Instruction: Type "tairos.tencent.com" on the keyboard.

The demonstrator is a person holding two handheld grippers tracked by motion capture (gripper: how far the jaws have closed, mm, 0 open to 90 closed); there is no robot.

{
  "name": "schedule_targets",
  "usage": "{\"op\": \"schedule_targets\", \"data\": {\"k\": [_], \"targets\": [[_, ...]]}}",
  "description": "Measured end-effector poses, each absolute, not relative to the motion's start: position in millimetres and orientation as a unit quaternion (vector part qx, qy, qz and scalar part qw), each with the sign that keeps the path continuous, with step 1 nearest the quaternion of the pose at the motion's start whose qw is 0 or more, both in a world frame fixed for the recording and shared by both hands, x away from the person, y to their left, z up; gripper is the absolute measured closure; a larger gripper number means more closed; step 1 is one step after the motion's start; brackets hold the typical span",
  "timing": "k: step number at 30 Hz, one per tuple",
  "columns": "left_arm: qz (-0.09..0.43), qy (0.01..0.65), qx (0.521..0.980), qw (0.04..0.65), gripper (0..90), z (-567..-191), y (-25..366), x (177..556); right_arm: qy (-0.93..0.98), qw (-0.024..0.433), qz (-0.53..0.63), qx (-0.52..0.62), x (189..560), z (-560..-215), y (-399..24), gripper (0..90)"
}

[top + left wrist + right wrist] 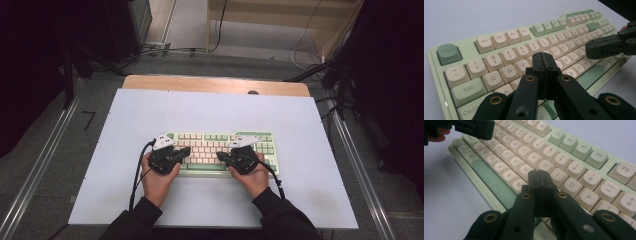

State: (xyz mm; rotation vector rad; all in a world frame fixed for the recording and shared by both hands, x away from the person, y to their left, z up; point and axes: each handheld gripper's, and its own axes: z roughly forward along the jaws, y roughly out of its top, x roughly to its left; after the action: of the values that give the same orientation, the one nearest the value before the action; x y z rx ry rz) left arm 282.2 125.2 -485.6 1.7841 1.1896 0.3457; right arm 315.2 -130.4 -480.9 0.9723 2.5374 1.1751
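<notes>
A pale green keyboard (220, 145) with cream and green keys lies on a white sheet (210, 115) over the table. My left gripper (187, 150) hovers over the keyboard's left half, jaws pressed together with nothing between them. In the left gripper view its tip (545, 58) hangs above the keyboard (474, 67) near the letter rows, with the other gripper (587, 47) at the right. My right gripper (219, 155) sits over the keyboard's right half, shut and empty. In the right gripper view its tip (539, 176) hangs above the keyboard (579, 152) near the H and N keys.
The white sheet has bare room on every side of the keyboard. A strip of wooden tabletop (215, 84) shows at the far edge. Metal rails (35, 170) flank the table, and cables (310, 55) lie on the floor beyond.
</notes>
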Motion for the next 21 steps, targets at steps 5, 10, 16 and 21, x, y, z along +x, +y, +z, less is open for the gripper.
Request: {"op": "schedule_targets", "data": {"k": [5, 10, 16, 21], "targets": [[0.140, 0.485, 0.727, 0.466, 90.0, -485.4, 125.2, 282.1, 0.854, 0.089, 0.395, 0.326, 314.3, -481.4, -129.5, 88.3], [0.141, 0.485, 0.726, 0.466, 90.0, -485.4, 125.4, 282.1, 0.855, 0.089, 0.395, 0.325, 313.9, -481.7, -129.5, 88.3], [0.141, 0.485, 0.726, 0.467, 90.0, -485.3, 125.7, 282.2, 0.856, 0.088, 0.392, 0.325, 313.0, -482.9, -128.1, 88.3], [0.142, 0.485, 0.726, 0.466, 90.0, -485.2, 125.3, 282.0, 0.857, 0.087, 0.392, 0.324, 312.9, -483.5, -127.7, 88.3]]}}
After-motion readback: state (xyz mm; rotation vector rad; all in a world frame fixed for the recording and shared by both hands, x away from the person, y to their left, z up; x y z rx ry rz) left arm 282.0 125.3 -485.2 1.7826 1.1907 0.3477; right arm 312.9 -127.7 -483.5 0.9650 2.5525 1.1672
